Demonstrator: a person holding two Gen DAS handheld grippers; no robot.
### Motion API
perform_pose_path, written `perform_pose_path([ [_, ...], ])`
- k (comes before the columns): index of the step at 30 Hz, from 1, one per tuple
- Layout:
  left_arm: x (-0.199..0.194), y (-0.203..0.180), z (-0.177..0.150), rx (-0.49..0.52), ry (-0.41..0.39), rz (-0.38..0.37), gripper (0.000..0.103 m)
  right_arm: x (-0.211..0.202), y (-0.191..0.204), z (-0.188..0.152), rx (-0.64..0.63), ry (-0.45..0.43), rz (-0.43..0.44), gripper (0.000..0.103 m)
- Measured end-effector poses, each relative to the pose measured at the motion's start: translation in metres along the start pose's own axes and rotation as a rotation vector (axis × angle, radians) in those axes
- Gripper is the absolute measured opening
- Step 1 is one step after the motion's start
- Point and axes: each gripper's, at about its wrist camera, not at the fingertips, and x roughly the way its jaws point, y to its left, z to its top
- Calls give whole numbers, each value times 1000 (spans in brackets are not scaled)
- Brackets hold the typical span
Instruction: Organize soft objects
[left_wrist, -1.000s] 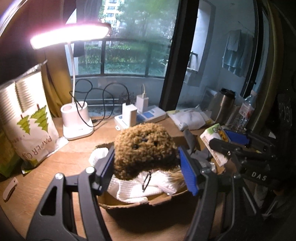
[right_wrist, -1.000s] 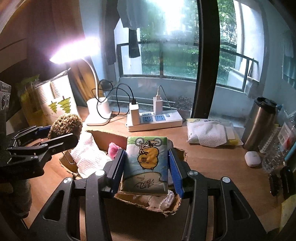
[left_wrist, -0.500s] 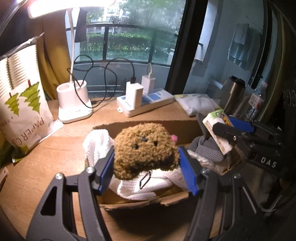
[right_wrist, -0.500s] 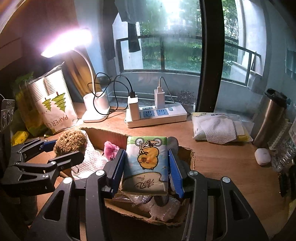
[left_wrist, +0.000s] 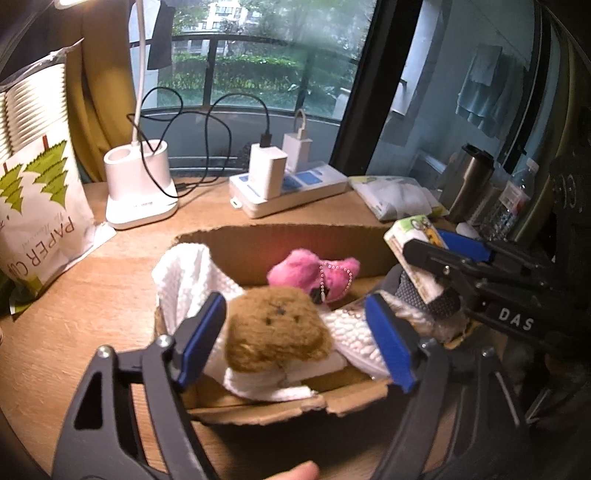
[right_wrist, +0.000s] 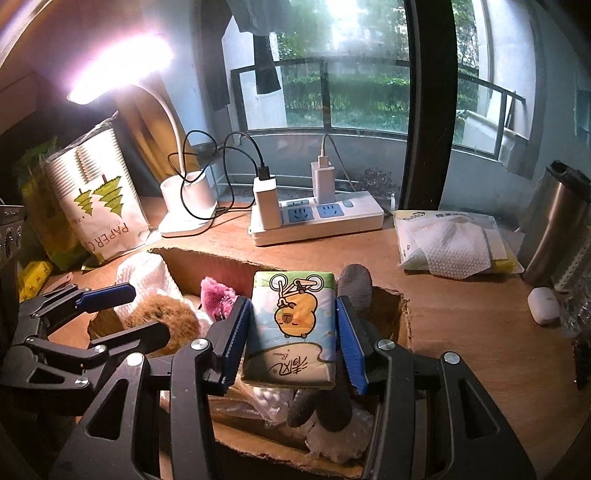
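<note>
A brown plush toy (left_wrist: 275, 328) lies on a white towel (left_wrist: 192, 280) inside the cardboard box (left_wrist: 280, 236). My left gripper (left_wrist: 295, 332) is open around it, with a clear gap on the right side. A pink plush (left_wrist: 310, 273) lies behind it. My right gripper (right_wrist: 291, 332) is shut on a tissue pack (right_wrist: 293, 325) with a cartoon print, held over the box (right_wrist: 402, 306). The pack also shows in the left wrist view (left_wrist: 413, 236). A grey glove (right_wrist: 356, 284) lies in the box behind the pack.
On the wooden desk stand a white lamp base (left_wrist: 138, 188), a power strip with chargers (right_wrist: 317, 218), a paper-cup bag (left_wrist: 33, 206), a packet of wipes (right_wrist: 454, 243), a steel flask (right_wrist: 554, 221) and a white earbud case (right_wrist: 543, 304).
My left gripper has lowered the brown plush into the box and opened, leaving it on the towel. The pink plush has come into view. The right gripper has lowered slightly with the tissue pack.
</note>
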Motion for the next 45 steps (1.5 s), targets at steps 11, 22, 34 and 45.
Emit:
perform_pose_path([
  [11, -8, -1, 2, -5, -21, 4, 84, -6, 1, 2, -3, -31, -11, 68],
  [22, -36, -9, 3, 7, -63, 2, 84, -29, 8, -2, -11, -50, -21, 68],
  [34, -70, -19, 0, 23, -115, -8, 84, -65, 20, -8, -22, -82, -42, 68],
  [45, -101, -29, -11, 36, -144, -24, 86, -96, 33, -18, -30, -106, -61, 68],
])
